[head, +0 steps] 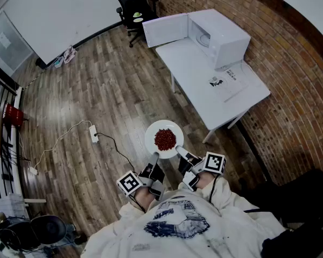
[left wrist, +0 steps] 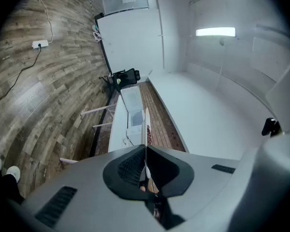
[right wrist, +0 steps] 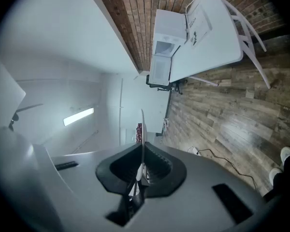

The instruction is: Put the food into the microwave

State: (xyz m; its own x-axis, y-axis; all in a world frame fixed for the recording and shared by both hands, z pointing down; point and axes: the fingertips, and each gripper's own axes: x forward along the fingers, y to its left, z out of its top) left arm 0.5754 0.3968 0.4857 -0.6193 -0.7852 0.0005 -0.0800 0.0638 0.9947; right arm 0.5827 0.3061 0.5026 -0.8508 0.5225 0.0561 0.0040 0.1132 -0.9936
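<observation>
White plate (head: 151, 135) of food (head: 164, 139), rim pinched by left tongs (head: 153, 158) and right tongs (head: 181, 151); open microwave (head: 219, 35) lies at one o'clock.

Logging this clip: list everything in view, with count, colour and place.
plate: one, white, held above the floor, short of the table
food: one heap, red, on the plate
microwave: one, white, door open, on the table's far end
table: one, white, along the brick wall
paper: one printed sheet, white, on the table by the microwave
chair: one, black, beyond the table
power strip: one, white, on the wood floor left of the plate
left gripper: shut on the plate's near rim
right gripper: shut on the plate's near rim
sweatshirt: one, white, the person's, bottom edge
</observation>
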